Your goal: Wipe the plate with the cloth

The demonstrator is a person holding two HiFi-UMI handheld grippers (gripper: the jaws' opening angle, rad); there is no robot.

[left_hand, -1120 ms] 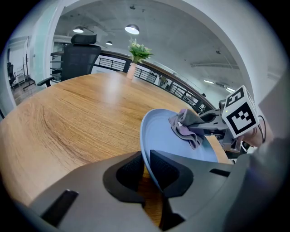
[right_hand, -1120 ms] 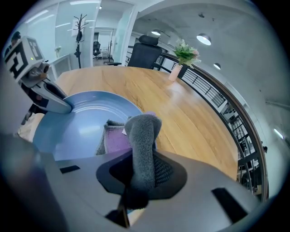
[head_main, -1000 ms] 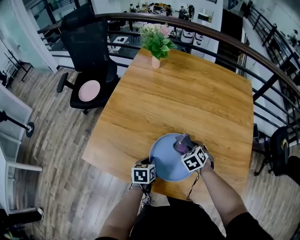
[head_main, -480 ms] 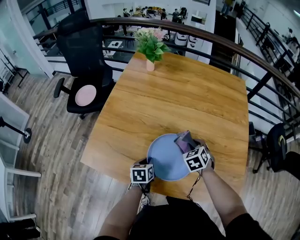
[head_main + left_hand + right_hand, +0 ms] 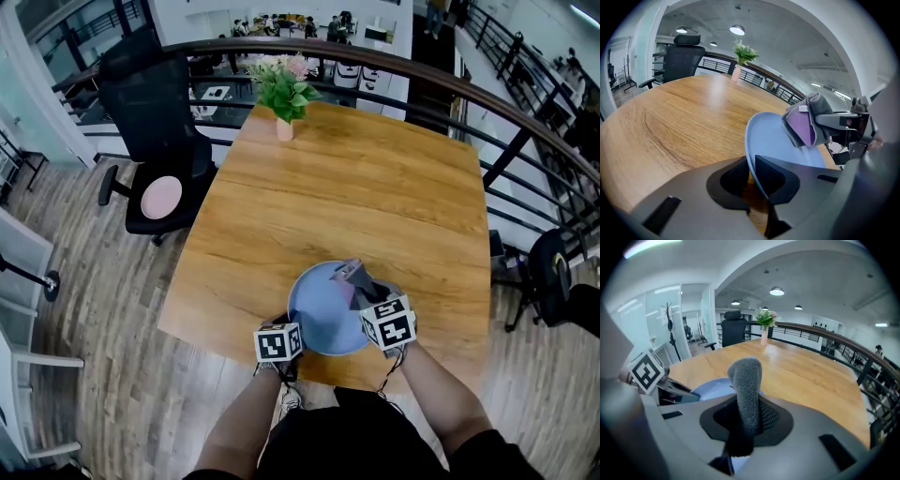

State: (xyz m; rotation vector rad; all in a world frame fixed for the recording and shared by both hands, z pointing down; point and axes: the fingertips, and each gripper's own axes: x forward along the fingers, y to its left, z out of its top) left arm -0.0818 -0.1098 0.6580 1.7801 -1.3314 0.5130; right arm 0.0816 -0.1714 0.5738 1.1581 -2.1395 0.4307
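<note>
A light blue plate is tilted up off the wooden table at its near edge. My left gripper is shut on the plate's near rim, one pad on each face. The grey cloth, purple on one side, is folded and pinched in my right gripper. In the right gripper view the cloth stands up between the pads of that gripper, with the plate behind it to the left. The cloth is at the plate's far right part; whether they touch I cannot tell.
A potted plant in a pink vase stands at the table's far edge. A black office chair is to the far left of the table. A dark railing curves round the far and right sides.
My right gripper has risen a little and rolled, taking the cloth with it. The left gripper and the plate have kept still.
</note>
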